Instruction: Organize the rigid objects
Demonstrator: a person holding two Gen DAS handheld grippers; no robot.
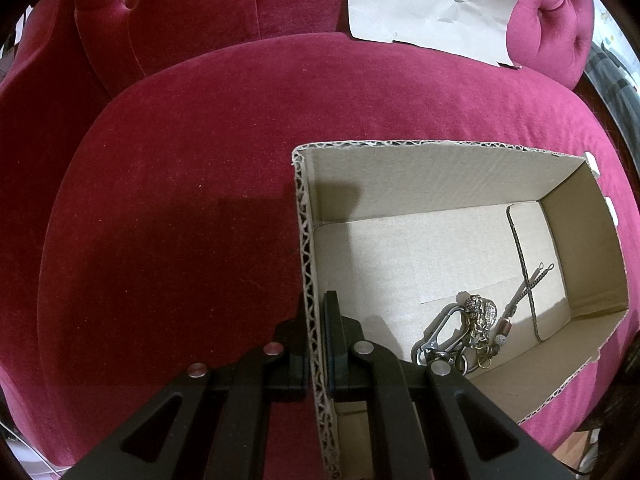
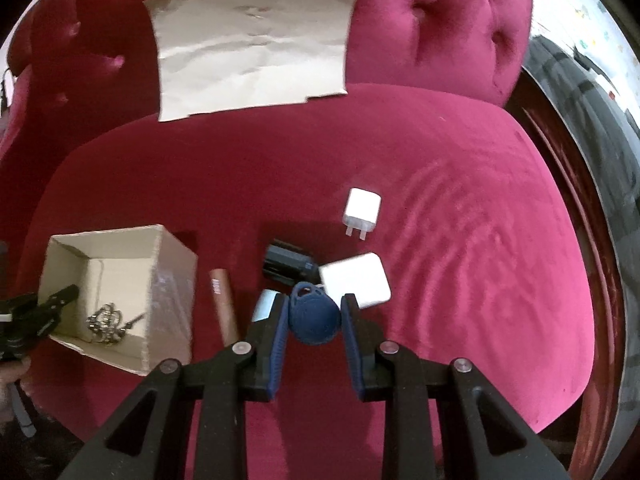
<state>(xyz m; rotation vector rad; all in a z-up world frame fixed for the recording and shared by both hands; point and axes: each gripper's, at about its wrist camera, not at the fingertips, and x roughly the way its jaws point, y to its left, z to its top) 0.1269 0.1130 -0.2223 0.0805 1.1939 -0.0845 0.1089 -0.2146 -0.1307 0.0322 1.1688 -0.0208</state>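
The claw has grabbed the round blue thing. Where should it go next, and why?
Probably sideways to the open cardboard box, then let go above it. The right gripper is shut on the round dark blue object, clear of the red velvet seat cushion. The bunch of metal keyrings already lies in the box, and the left gripper is clamped on the box's wall.

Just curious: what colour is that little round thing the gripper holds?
Dark blue; the round object shows best in the right wrist view.

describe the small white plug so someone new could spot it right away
On the crimson velvet seat cushion, look right of the cardboard box to the cluster of loose items. The small white plug adapter lies farthest back, apart from the rest. Unlike the larger white charger block, its prongs show.
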